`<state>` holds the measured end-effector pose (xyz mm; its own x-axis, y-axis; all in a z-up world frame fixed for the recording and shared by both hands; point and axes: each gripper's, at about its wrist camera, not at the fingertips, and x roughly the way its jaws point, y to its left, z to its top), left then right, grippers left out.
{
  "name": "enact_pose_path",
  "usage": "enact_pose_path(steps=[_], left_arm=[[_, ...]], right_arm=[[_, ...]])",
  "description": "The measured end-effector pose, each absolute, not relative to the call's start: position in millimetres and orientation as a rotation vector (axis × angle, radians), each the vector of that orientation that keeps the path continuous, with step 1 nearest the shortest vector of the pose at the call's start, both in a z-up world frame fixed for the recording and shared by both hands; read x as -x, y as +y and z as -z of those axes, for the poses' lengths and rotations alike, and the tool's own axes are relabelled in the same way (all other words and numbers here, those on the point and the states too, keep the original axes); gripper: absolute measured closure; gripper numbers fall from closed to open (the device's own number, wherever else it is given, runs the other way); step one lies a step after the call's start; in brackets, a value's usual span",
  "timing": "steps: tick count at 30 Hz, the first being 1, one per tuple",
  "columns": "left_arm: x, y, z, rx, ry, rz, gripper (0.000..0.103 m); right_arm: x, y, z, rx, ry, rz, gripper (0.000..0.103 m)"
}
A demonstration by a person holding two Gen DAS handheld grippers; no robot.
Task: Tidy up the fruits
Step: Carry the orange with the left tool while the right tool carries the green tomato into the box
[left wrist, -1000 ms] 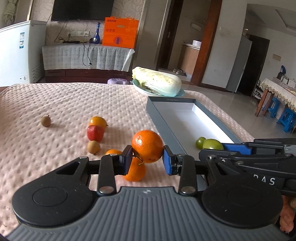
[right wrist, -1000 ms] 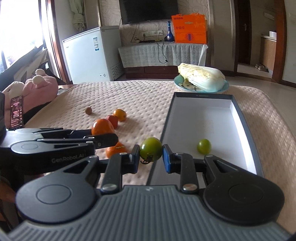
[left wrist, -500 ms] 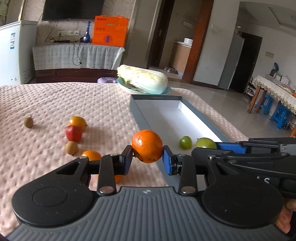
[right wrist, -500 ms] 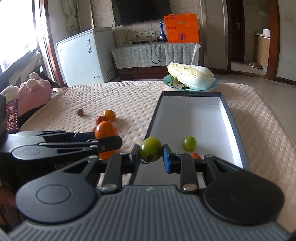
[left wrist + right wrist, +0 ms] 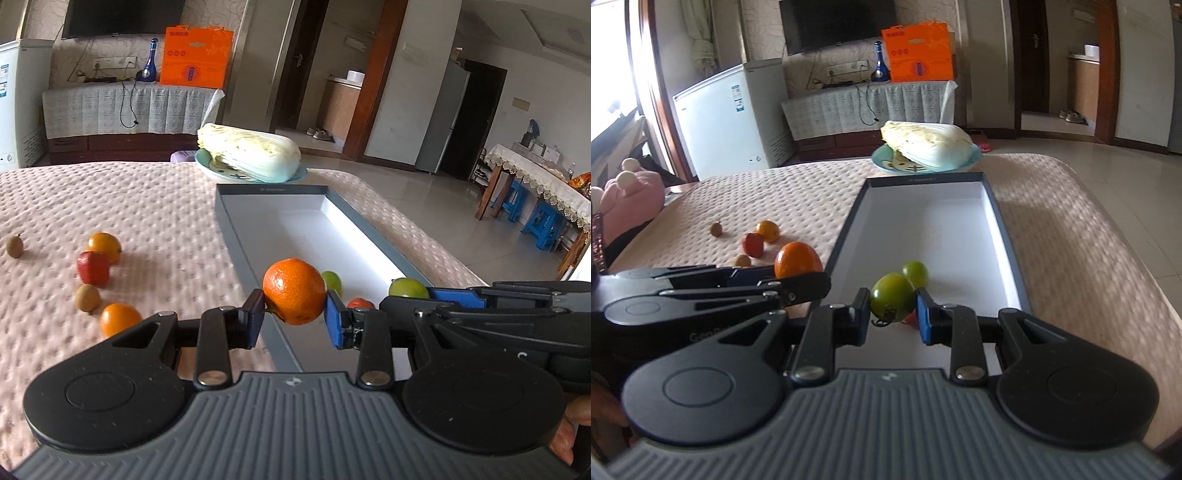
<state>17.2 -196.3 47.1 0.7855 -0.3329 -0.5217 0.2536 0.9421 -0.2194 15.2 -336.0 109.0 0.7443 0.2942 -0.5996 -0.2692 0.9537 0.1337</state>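
My left gripper (image 5: 294, 319) is shut on an orange mandarin (image 5: 294, 290), held above the left wall of the long grey box (image 5: 236, 236). My right gripper (image 5: 892, 314) is shut on a green tomato (image 5: 892, 297), held over the near end of the box (image 5: 1010, 254). The box holds a small green fruit (image 5: 915, 271) and a red one (image 5: 360, 302), partly hidden. On the pink cloth to the left lie an orange (image 5: 117, 318), a red fruit (image 5: 93, 267), a yellow-orange fruit (image 5: 104, 245) and two small brown fruits (image 5: 87, 297).
A plate with a cabbage (image 5: 251, 155) stands just beyond the box's far end. A pink plush toy (image 5: 628, 195) lies at the bed's left edge. The pink cloth (image 5: 129, 206) covers the whole surface; its right edge drops to the floor.
Both grippers have moved right with their fruit. The mandarin went from over the cloth to over the box's left wall; the green tomato went from the wall to over the box's inside.
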Motion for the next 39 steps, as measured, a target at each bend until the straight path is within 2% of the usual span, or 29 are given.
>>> enact_pose_path(steps=[18, 30, 32, 35, 39], left_arm=[[-46, -234, -22, 0.134, 0.652, 0.359, 0.063], [-58, -227, -27, 0.181, 0.63, 0.361, 0.062], [-62, -228, -24, 0.198, 0.658, 0.377, 0.06], [-61, -229, -24, 0.177, 0.651, 0.355, 0.051], [-56, -221, -32, 0.196, 0.621, 0.356, 0.049]], right_arm=[[-14, -360, -108, -0.079, 0.665, -0.261, 0.074], [-16, -362, -107, -0.094, 0.672, -0.251, 0.074], [-17, -361, -106, -0.092, 0.676, -0.246, 0.074], [-19, -360, -105, -0.092, 0.683, -0.235, 0.074], [-22, -360, -103, -0.1, 0.691, -0.221, 0.074]])
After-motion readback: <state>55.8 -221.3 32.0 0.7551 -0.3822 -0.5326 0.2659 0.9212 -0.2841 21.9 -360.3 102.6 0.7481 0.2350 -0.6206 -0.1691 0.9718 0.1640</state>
